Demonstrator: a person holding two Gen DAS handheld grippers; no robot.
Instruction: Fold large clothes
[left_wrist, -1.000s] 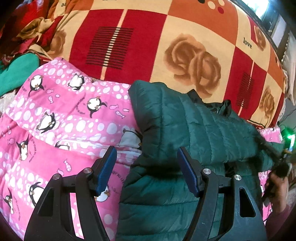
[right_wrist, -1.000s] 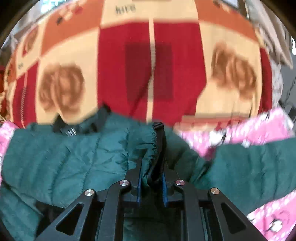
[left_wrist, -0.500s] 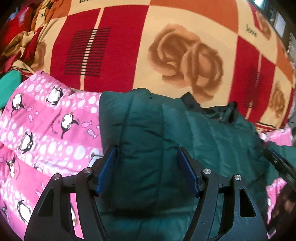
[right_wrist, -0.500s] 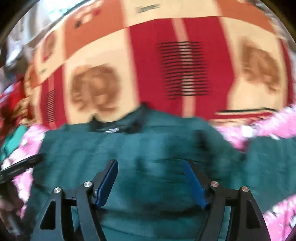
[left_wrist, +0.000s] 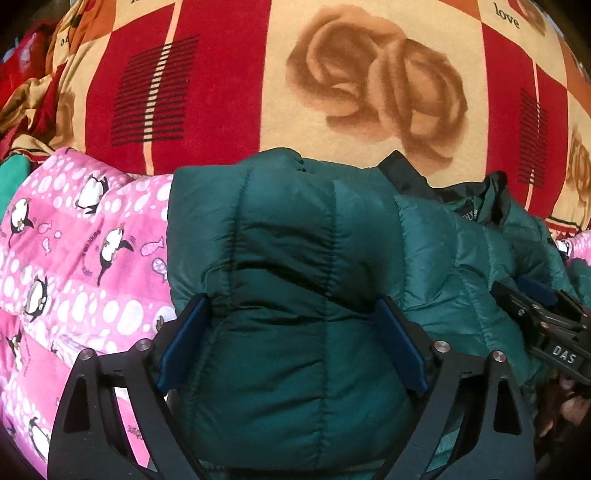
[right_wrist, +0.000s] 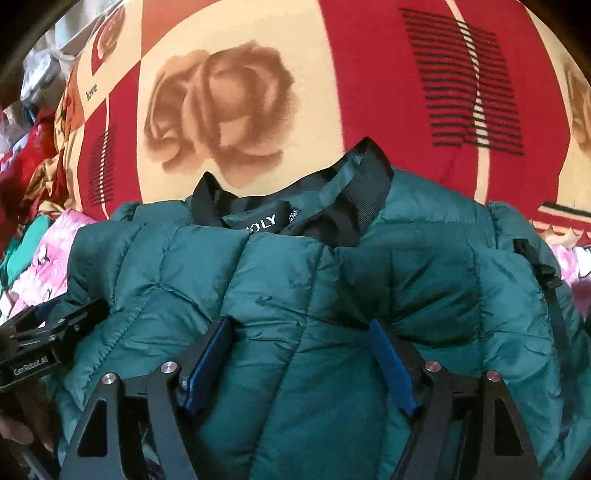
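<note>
We see a dark green quilted puffer jacket (left_wrist: 295, 280) lying bunched on a bed, partly on a pink quilt (left_wrist: 74, 258) printed with penguins, fish and white dots, and partly against a red, cream and orange blanket (left_wrist: 221, 92) patterned with brown roses and the word "love".

In the left wrist view, the left tongs (left_wrist: 291, 347) stand wide apart, one blue pad (left_wrist: 184, 343) on each side of a puffy fold of the jacket. The fabric bulges up between the two pads, which sit against it without pinching it flat. The pink quilt lies to the left of this fold. At the right edge of this view the right tongs (left_wrist: 535, 306) reach in over the jacket, with a hand (left_wrist: 569, 413) dimly visible below them.

In the right wrist view, the right tongs (right_wrist: 299, 365) are also spread apart, their blue pads resting on either side of a padded panel just below the jacket's black collar (right_wrist: 354, 192). A black label (right_wrist: 258, 219) with white letters sits inside the collar. A black strap (right_wrist: 546, 277) runs down the jacket's right side. The left tongs (right_wrist: 48, 321) show at the left edge, touching the jacket.
</note>
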